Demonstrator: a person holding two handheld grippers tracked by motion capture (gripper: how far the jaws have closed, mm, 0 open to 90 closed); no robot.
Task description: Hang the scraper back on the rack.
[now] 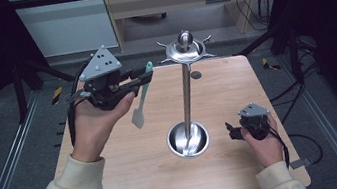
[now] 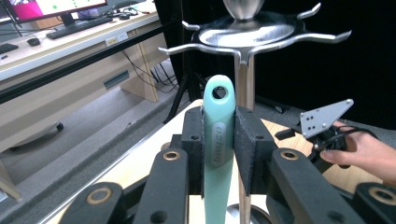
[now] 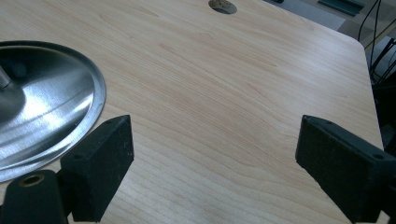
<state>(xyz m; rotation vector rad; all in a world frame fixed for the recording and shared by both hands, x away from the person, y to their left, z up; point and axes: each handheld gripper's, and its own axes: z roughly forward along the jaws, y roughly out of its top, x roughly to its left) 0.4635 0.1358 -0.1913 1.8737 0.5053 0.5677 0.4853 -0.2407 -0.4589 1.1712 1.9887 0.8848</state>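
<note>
Two grippers flank the steel stand (image 1: 186, 92) on the table (image 1: 247, 163).
Left of the stand, the raised left gripper (image 1: 146, 75) clamps a mint spatula (image 1: 141, 98) (blade hanging down), near the hooks. Right of its base, the right gripper (image 1: 229, 131) rests low, jaws wide, nothing between them.

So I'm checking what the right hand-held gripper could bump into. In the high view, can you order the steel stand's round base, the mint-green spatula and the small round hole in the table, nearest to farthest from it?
From the right hand-held gripper:
1. Round steel base of the stand, just to its left.
2. Small round hole in the wooden table, farther back.
3. Mint-green spatula, held up at far left by the left hand-held gripper.
</note>
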